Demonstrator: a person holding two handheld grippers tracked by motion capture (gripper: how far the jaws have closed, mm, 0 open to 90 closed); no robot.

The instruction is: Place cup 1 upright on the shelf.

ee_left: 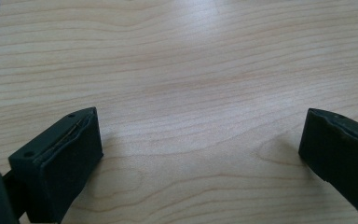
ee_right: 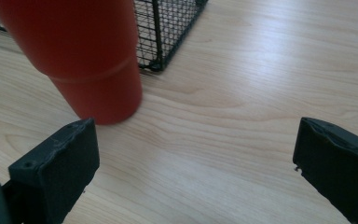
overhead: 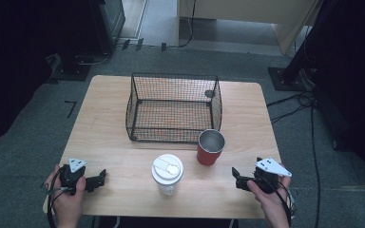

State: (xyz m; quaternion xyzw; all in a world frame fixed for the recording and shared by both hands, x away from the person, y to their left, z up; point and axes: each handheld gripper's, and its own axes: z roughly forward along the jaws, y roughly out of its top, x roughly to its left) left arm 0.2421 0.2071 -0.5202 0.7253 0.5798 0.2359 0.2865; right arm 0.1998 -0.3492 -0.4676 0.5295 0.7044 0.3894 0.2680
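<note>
A red cup (overhead: 210,148) with a shiny metal inside stands upright just in front of a black wire basket's (overhead: 173,107) right corner. A clear cup with a white lid (overhead: 167,173) stands nearer the front edge, left of the red cup. My right gripper (overhead: 237,179) is held low to the right of the red cup, open and holding nothing. In the right gripper view the red cup (ee_right: 84,56) rises ahead of the left jaw, beside the basket (ee_right: 168,28), with bare wood between the jaws (ee_right: 196,144). My left gripper (overhead: 100,179) sits at the front left, open over bare wood (ee_left: 200,140).
The light wooden table (overhead: 123,156) stands on grey carpet. Cables (overhead: 309,109) run on the floor at the right, and dark equipment stands at the back left and right. The basket is empty.
</note>
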